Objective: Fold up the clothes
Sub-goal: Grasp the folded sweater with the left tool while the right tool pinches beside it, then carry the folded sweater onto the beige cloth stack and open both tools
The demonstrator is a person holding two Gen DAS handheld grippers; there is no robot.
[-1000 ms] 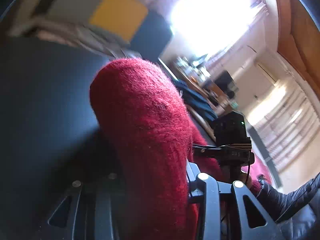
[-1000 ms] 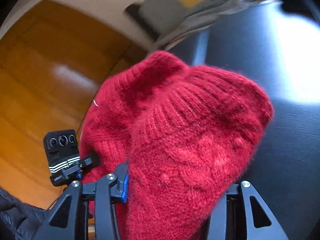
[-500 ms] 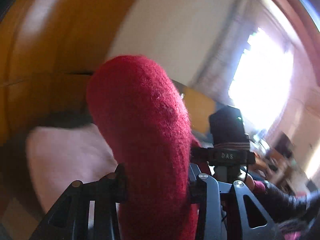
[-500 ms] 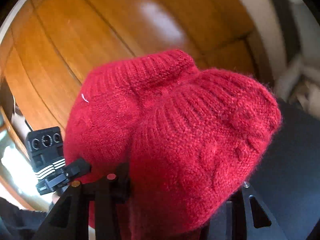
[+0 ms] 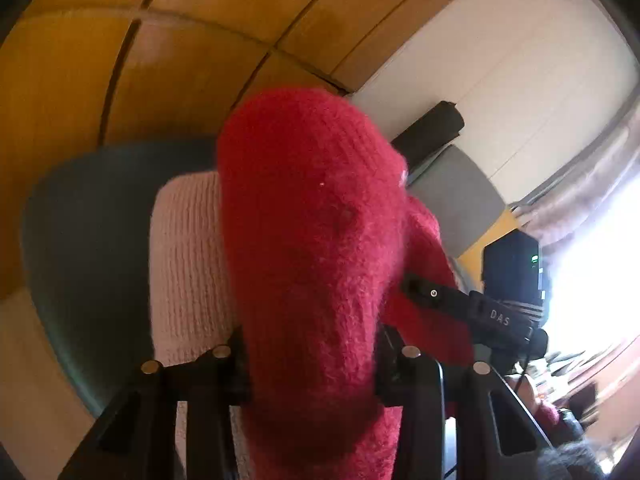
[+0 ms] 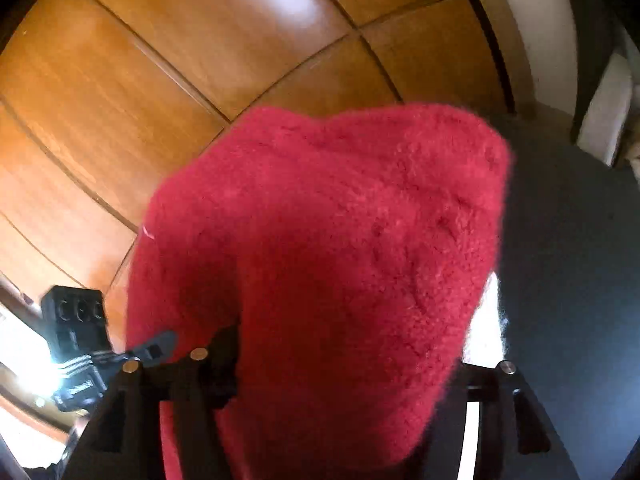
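Both our grippers carry the red knit sweater (image 5: 312, 272) w/ jaws opening: left gripper (image 5: 312, 364) & right gripper (image 6: 348, 364) each have it bunched between fingers, over pink knit (image 5: 188, 264) on chair

Glossy wooden panels (image 6: 168, 80) the colour of honey fill the upper part of both views, split by thin dark seams and carrying a pale sheen of reflected light. In the left wrist view a white wall (image 5: 500, 92) runs off to the right of the panelling toward a window (image 5: 592, 264) blown out with daylight, with a pale curtain (image 5: 580, 184) hanging beside it. A grey cushion (image 5: 456, 196) with a yellow patch (image 5: 494, 230) sits against that wall, under a dark roll (image 5: 434, 128). Lower left is a dark teal surface (image 5: 88, 240); the right wrist view shows a dark surface (image 6: 568, 260) at its right.
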